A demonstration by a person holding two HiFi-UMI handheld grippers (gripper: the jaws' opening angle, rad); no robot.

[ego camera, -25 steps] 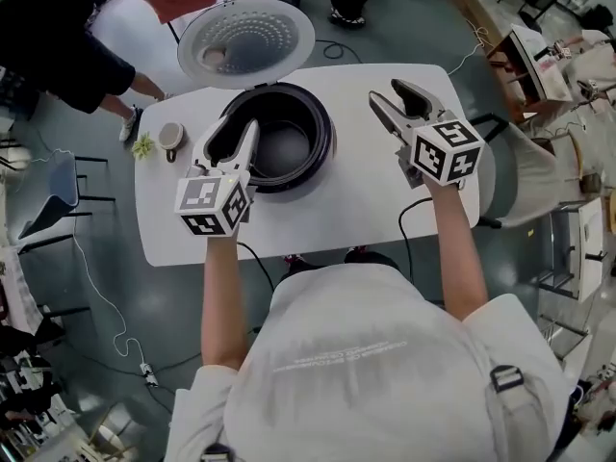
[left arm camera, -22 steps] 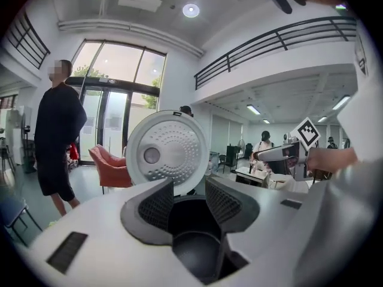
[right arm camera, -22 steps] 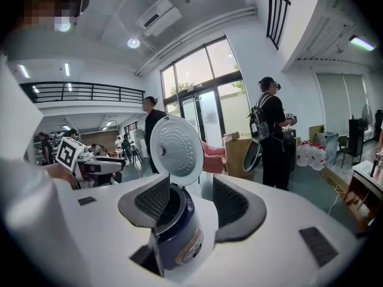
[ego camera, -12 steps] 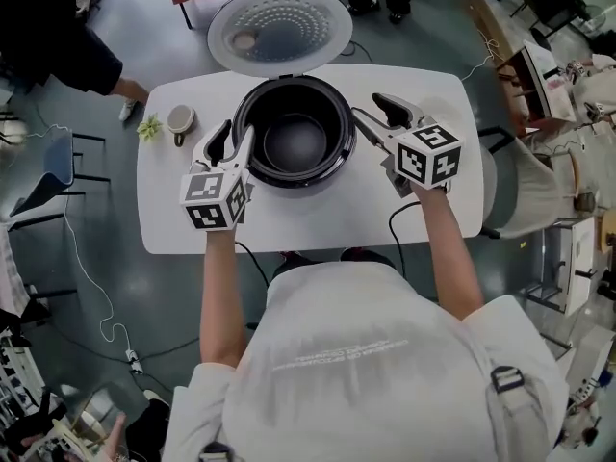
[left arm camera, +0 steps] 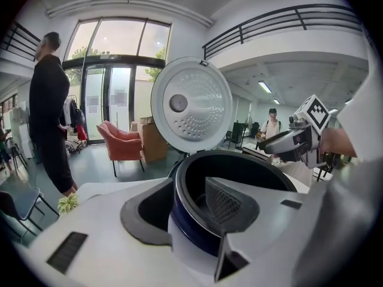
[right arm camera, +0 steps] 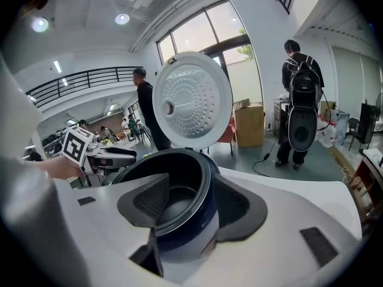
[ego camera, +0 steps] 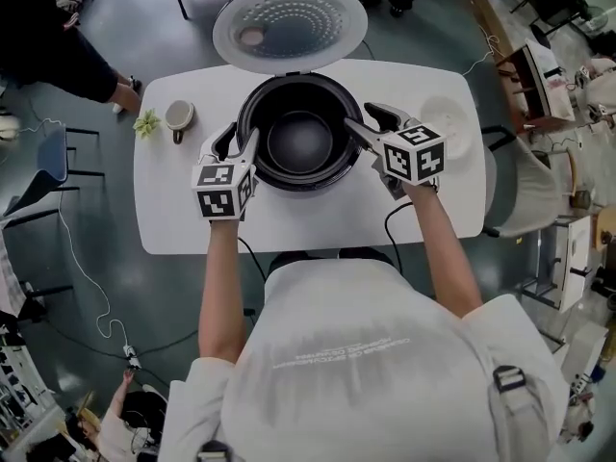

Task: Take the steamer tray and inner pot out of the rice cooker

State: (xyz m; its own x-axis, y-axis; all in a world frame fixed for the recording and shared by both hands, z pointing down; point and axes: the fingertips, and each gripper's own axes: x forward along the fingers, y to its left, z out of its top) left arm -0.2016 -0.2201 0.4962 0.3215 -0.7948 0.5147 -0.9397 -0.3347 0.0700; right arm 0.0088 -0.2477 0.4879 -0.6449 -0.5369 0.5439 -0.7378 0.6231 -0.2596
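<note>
Black round inner pot (ego camera: 300, 142) seated in dark-blue rice cooker (ego camera: 337, 168), white perforated lid (ego camera: 289, 22) up. Left gripper (ego camera: 241, 133) and right gripper (ego camera: 361, 116) straddle opposite rims, jaws wide, not clamped. Both pitched down, forearms roughly parallel.

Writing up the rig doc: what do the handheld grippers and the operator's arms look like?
Both the left gripper and right gripper have white bodies, two tapered jaws lined with dark grey textured pads, and a white cube of black square markers at the rear. The person wears a pale short-sleeved T-shirt.
</note>
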